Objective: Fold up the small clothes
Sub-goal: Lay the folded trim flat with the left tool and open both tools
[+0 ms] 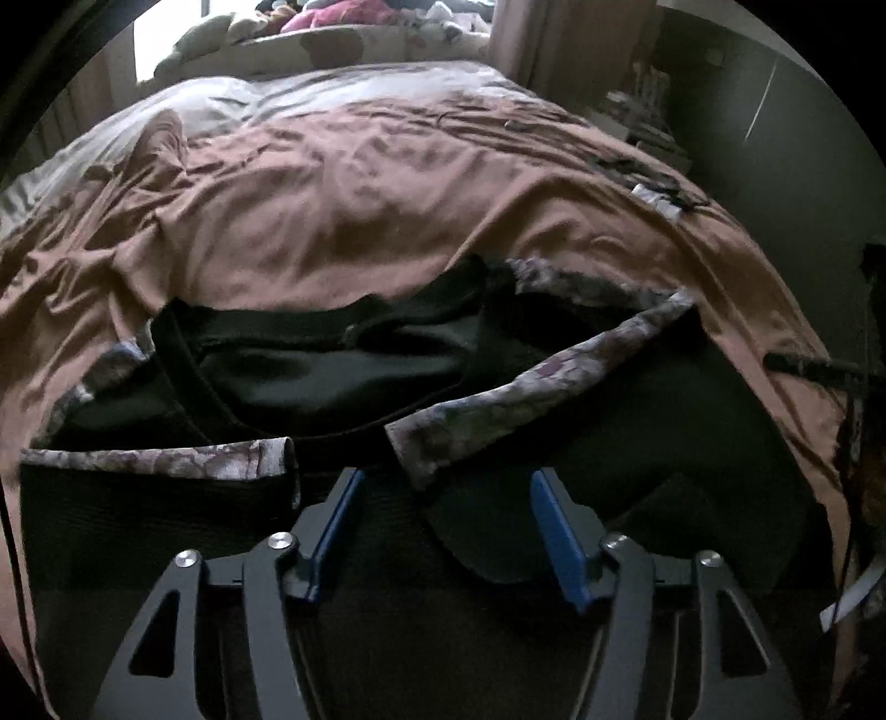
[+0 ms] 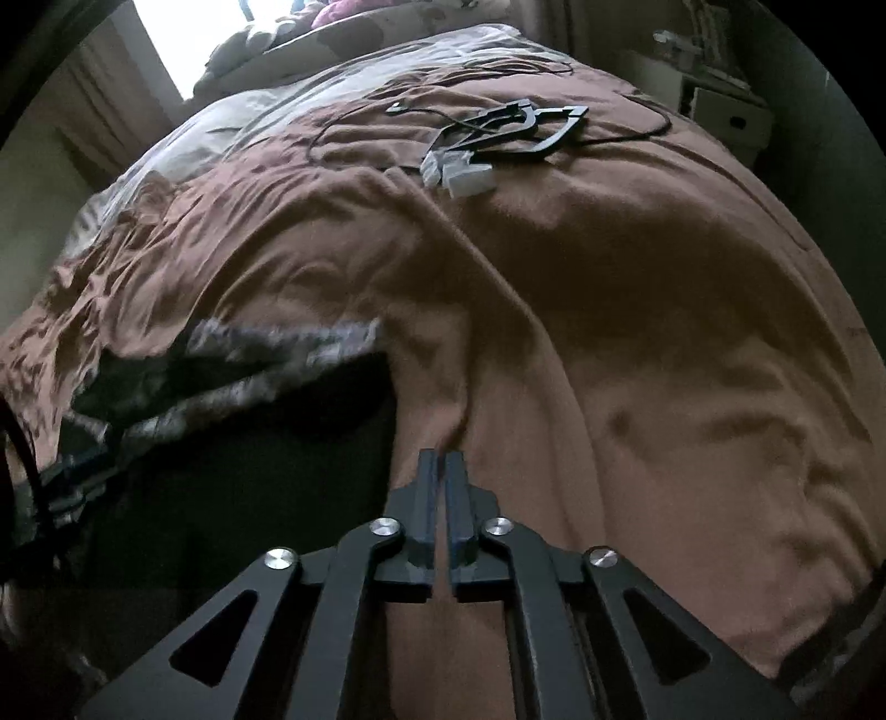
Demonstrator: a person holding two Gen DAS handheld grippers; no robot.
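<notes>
A black garment [image 1: 332, 360] with floral-patterned trim [image 1: 498, 399] lies spread on the brown blanket [image 1: 360, 210] of a bed. My left gripper [image 1: 446, 473] hovers over its near part, open, blue pads [image 1: 559, 531] wide apart, with only the flat black cloth below them. In the right wrist view the same garment [image 2: 249, 459] lies to the left, its floral edge [image 2: 266, 343] blurred. My right gripper [image 2: 443, 454] sits just right of it over bare blanket [image 2: 637, 332]. Its fingers are almost together with a thin slit and nothing between them.
A black frame-like tool with white parts [image 2: 498, 138] and thin cables lies farther up the blanket. Pillows and a heap of clothes [image 1: 332, 33] are at the head of the bed. Shelves and boxes [image 2: 720, 105] stand beside the bed on the right.
</notes>
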